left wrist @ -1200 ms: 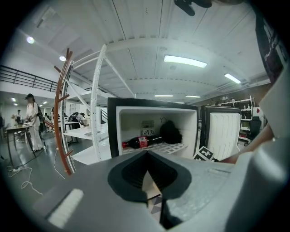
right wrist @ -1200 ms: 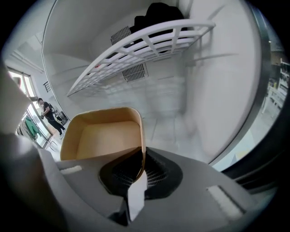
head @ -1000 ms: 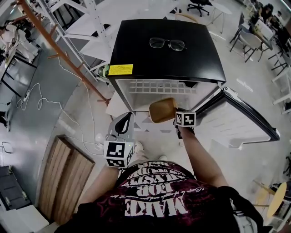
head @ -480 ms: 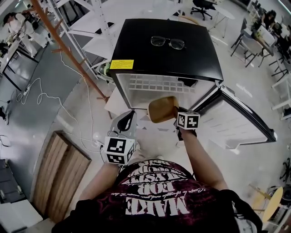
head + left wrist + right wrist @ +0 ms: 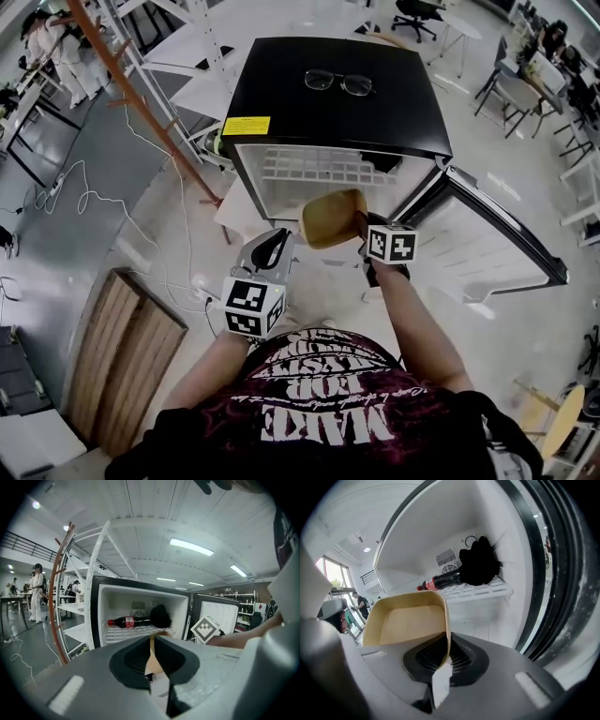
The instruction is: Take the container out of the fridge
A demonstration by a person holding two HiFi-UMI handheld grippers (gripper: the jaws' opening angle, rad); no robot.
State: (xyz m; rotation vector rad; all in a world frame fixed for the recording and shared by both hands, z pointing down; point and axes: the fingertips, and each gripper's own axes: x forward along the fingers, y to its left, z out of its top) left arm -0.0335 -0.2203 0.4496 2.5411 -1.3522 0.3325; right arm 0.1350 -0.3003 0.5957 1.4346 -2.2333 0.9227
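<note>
The container (image 5: 331, 217), a shallow tan tub, is already clear of the fridge (image 5: 281, 94): it hangs in the air in front of the open cavity, level with the lower lip, and over the last second it has come up a little and sits slightly higher against the opening in the head view. The right hand-held gripper (image 5: 446, 645) is clamped on the tub's near wall, with the thin rim pinched between the two dark pads and the tub tilted so its bare inside faces the camera. The left hand-held gripper (image 5: 151, 644) carries nothing; its jaws stand close together with only a slit between them, and it has drifted in toward the middle, just below and left of the tub, though it does not touch it. Inside, a cola bottle (image 5: 126, 621) and a black bundle (image 5: 160, 616) lie on the wire shelf (image 5: 319, 173), the door (image 5: 487, 248) hangs wide open to the right, and a pair of glasses (image 5: 336, 82) lies on the fridge's black top. The removal itself looks done, I judge; what remains is finding somewhere to set the tub down, and a one-sided pinch on a thin wall could let it swing.
</note>
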